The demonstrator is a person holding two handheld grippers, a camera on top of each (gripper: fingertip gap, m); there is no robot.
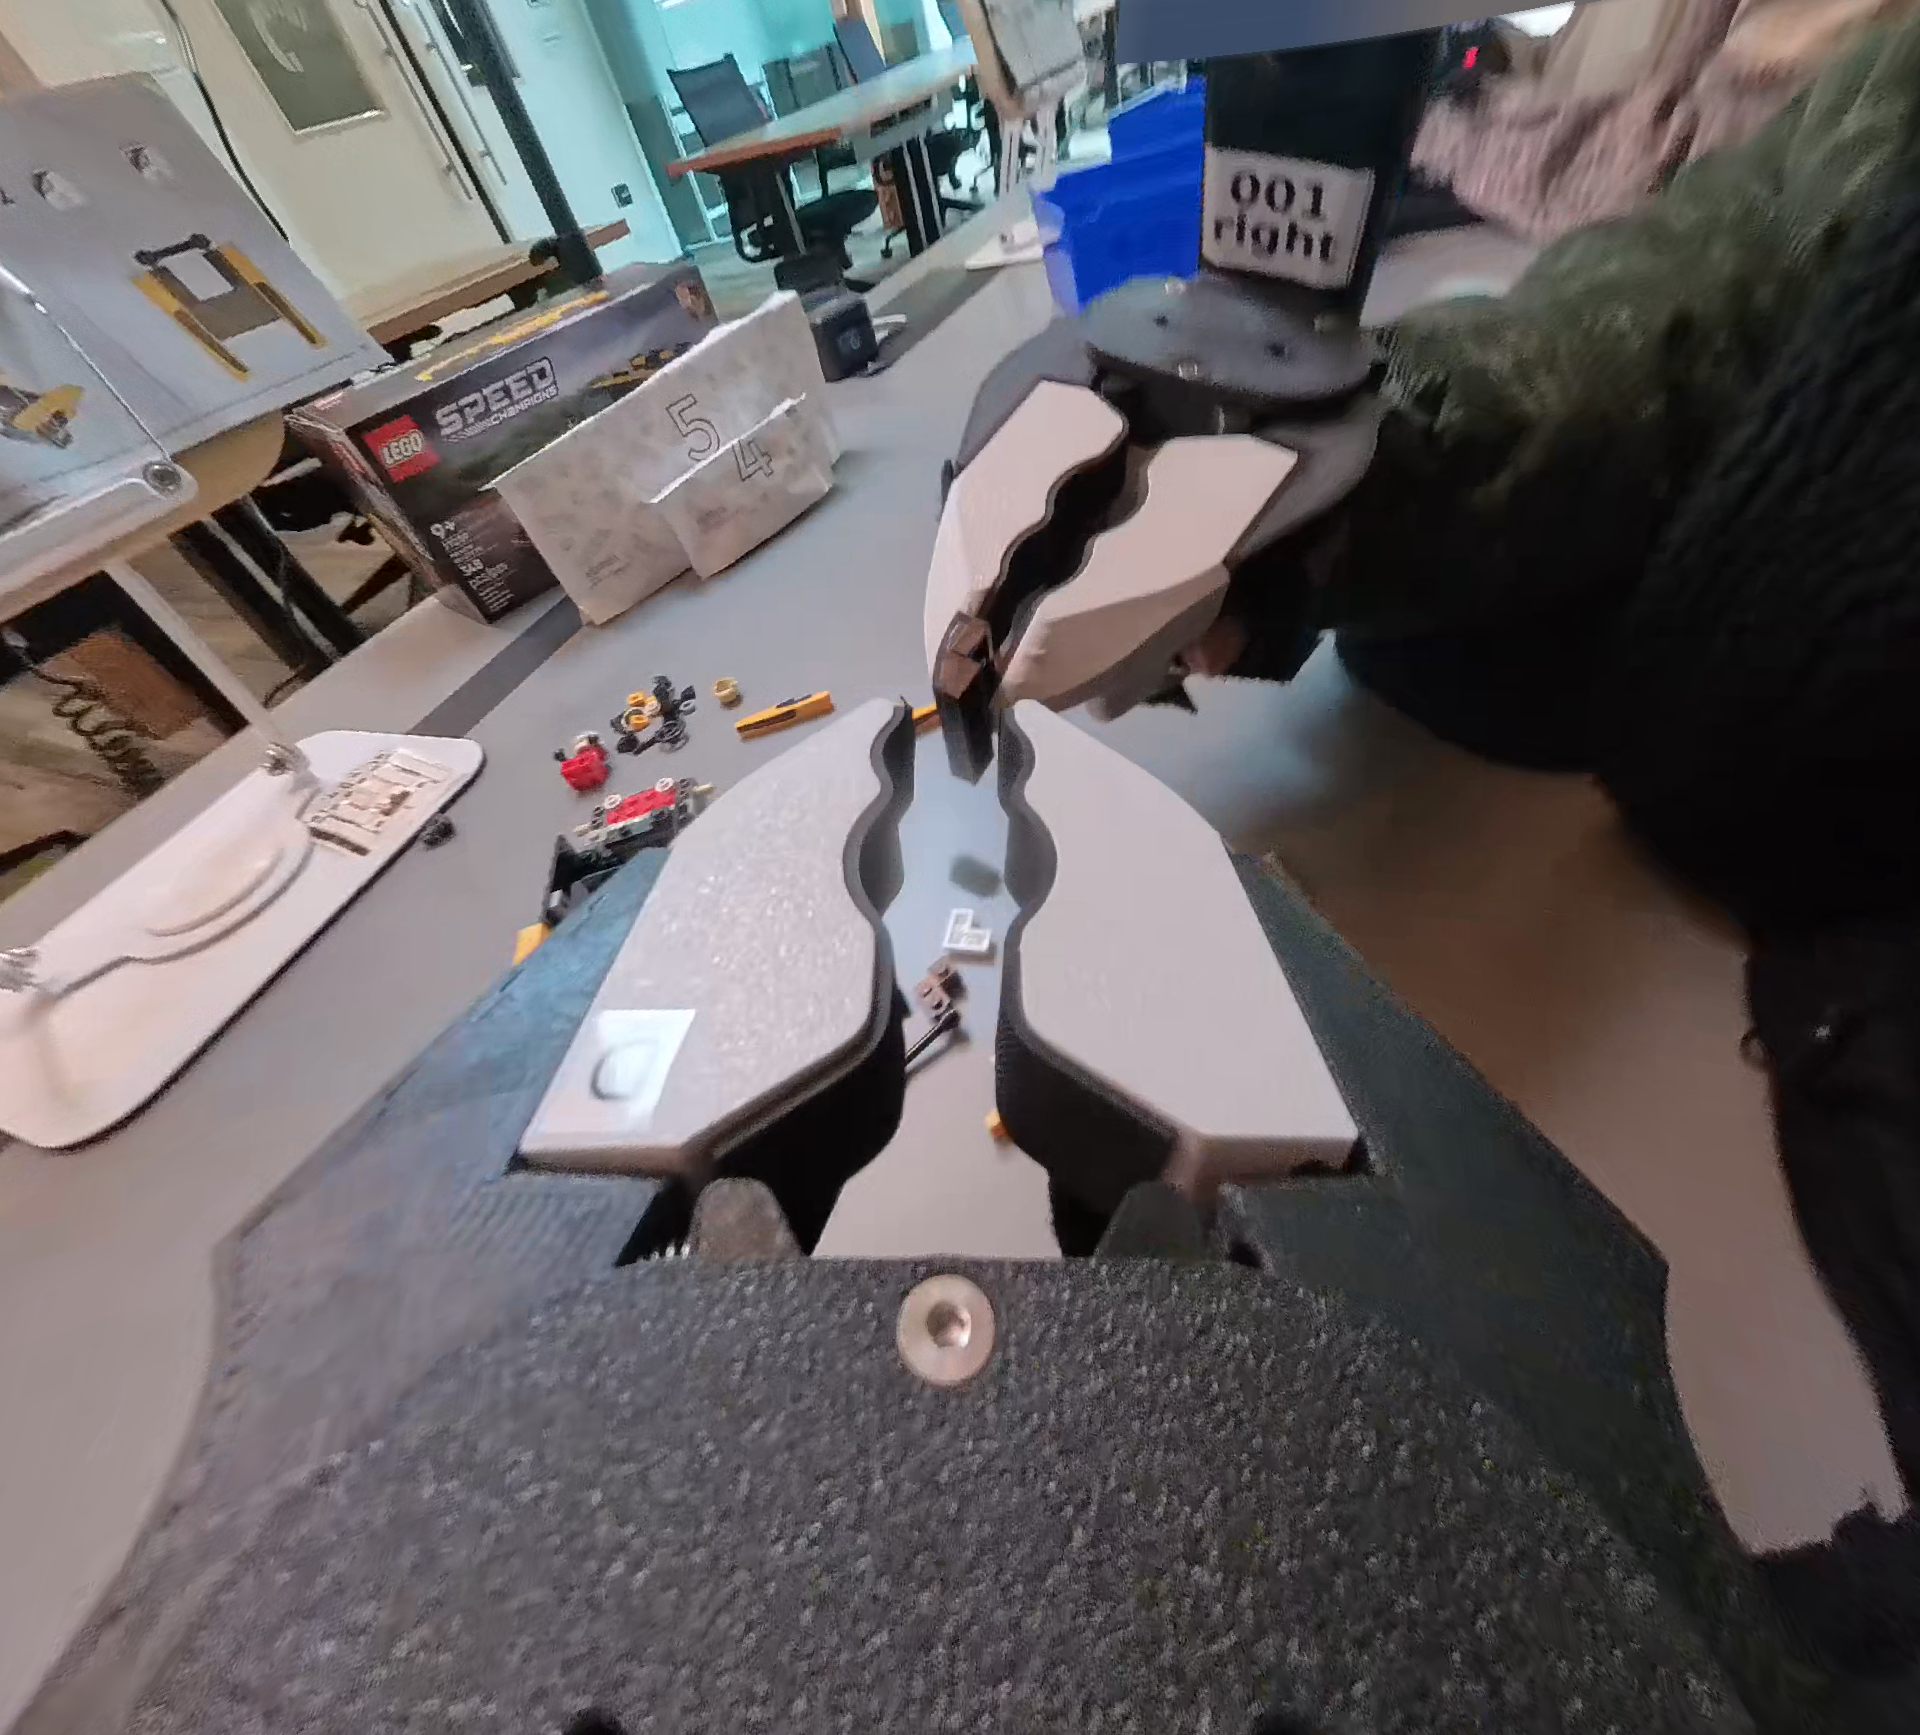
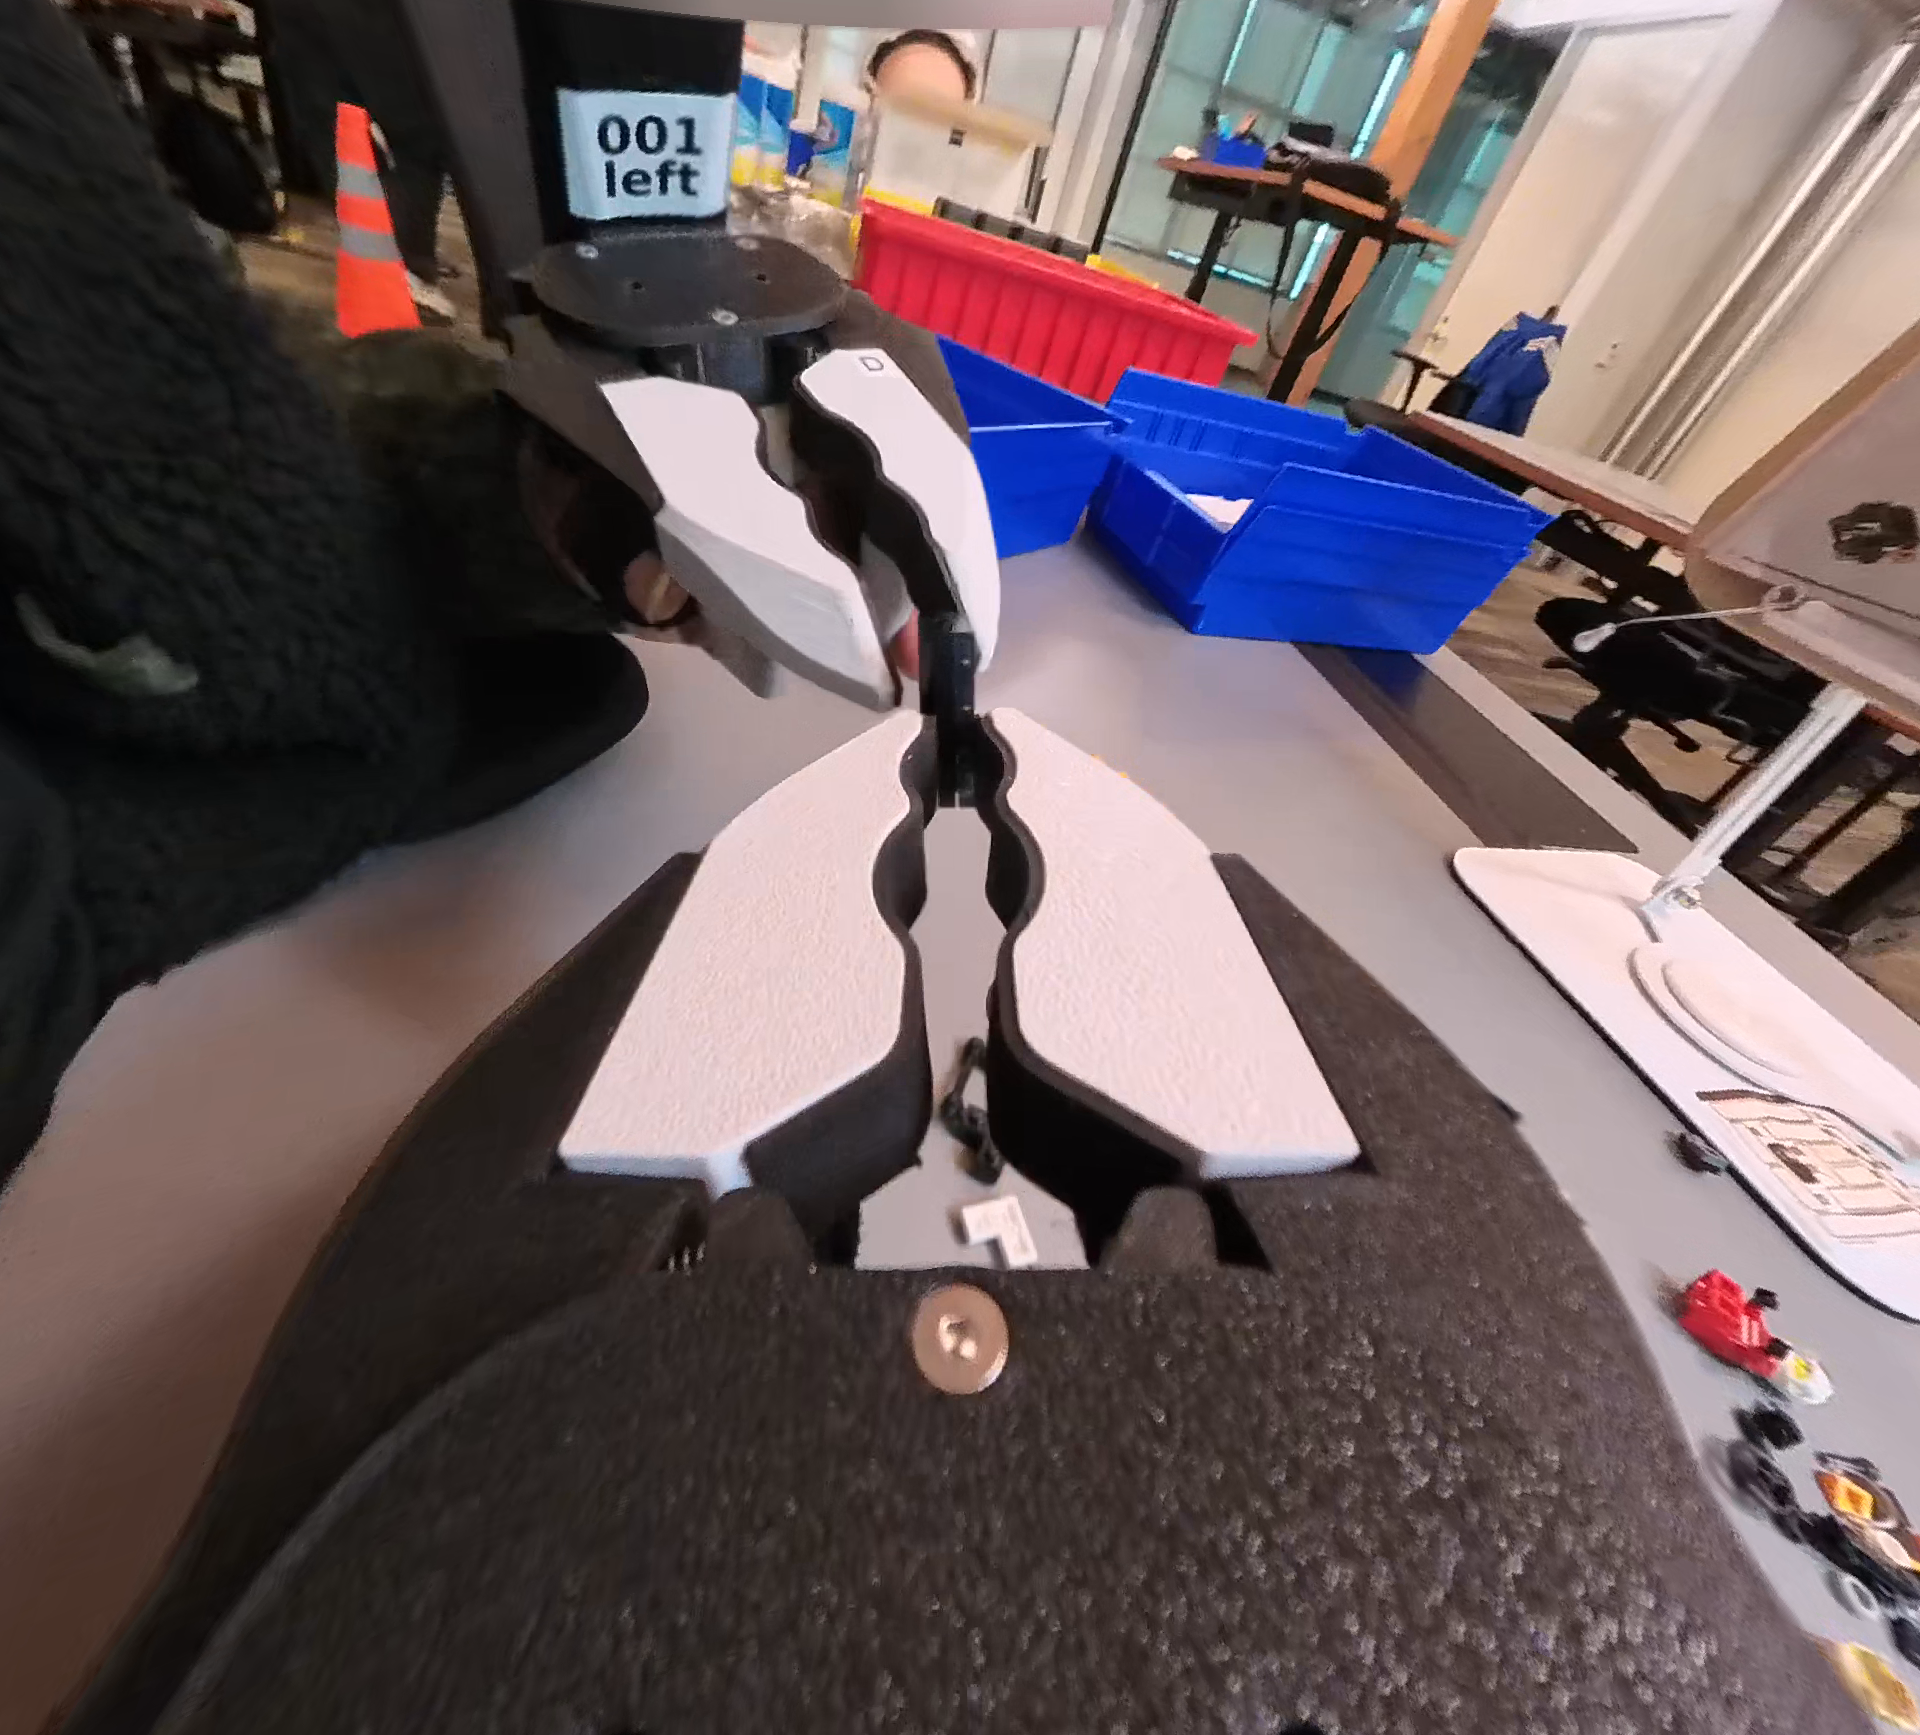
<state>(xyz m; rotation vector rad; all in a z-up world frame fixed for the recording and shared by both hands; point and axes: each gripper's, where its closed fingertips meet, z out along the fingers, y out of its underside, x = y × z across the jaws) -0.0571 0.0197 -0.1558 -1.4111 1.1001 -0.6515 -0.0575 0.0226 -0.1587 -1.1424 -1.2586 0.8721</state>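
the right tool [image 2: 954,755] was clenched on a black brick piece [image 2: 951,750], a narrow dark part standing roughly upright with both pads [image 2: 914,786] pressed against its lower end. the left tool [image 1: 954,740] was slightly parted; the same black brick piece [image 1: 964,709] hung down between its fingertips, near the right-hand pad [image 1: 1013,750], and whether that pad touched it could not be told, with a clear gap on the other side. the black brick piece sat above the grey table [image 1: 727,563], between the two tools, which met tip to tip, each tilted down toward the other.

a hand [image 2: 623,563] in a dark fleece sleeve [image 2: 208,490] gripped the left tool from the side of the black brick piece away from the blue bins [image 2: 1299,522]. below the black brick piece on the table lay a small white l-shaped piece [image 1: 966,932] and a small black link piece [image 1: 935,984]. farther from the black brick piece lay a scatter of red, yellow and black bricks [image 1: 634,750], a white lamp base [image 1: 208,906], white numbered paper bags [image 1: 675,480] and a dark toy box [image 1: 468,459].
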